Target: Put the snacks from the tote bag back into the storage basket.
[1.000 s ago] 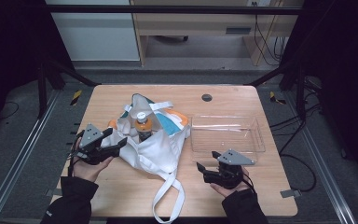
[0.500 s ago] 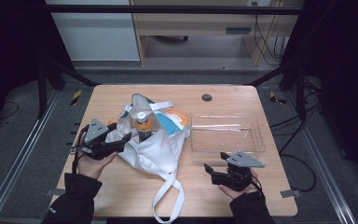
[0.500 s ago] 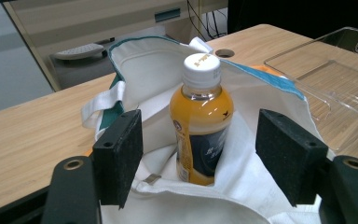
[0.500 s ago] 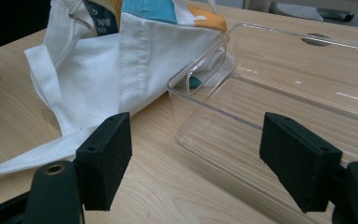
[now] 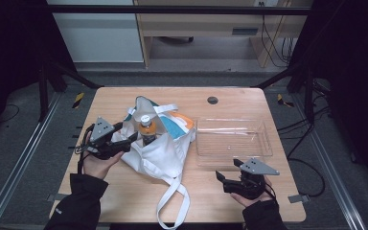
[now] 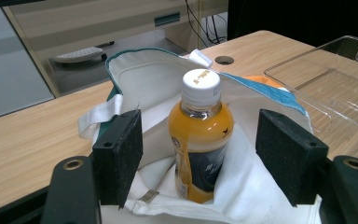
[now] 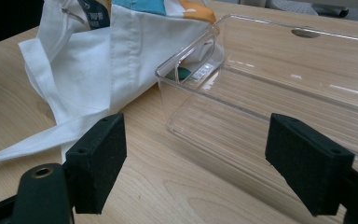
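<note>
One bottle (image 6: 199, 140) stands upright in the open bag (image 5: 160, 153), about 9 o'clock of table (image 5: 124, 98) centre. Left gripper (image 6: 209, 158) jaws wide around it, not touching. Right gripper (image 7: 209, 168), at 5 o'clock, has just been opening, nothing between; tray (image 7: 279, 112) just ahead.

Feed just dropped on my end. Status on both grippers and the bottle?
Left gripper open, bottle between its fingers, untouched. Bottle upright in white tote bag. Right gripper empty, jaws just opened wider, facing clear tray.
</note>
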`<act>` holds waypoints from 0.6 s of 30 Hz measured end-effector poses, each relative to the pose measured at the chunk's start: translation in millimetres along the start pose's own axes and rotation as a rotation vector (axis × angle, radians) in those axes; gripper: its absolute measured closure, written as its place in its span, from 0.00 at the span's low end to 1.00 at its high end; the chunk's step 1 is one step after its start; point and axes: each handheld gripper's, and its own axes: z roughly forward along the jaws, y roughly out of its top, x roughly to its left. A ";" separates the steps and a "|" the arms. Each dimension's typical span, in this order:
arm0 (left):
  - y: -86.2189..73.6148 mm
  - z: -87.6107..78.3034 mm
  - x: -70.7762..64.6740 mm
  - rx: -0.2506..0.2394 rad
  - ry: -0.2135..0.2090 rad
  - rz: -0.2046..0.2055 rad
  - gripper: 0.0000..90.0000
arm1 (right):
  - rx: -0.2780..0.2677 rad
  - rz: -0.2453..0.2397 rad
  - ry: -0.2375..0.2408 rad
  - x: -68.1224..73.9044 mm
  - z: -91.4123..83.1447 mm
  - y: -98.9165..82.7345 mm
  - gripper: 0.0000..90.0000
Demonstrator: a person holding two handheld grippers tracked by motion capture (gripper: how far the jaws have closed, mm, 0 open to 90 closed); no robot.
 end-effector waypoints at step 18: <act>7.6 14.4 -3.3 -0.005 -0.007 0.009 0.35 | 0.003 0.014 -0.033 -11.2 -13.6 -9.3 0.18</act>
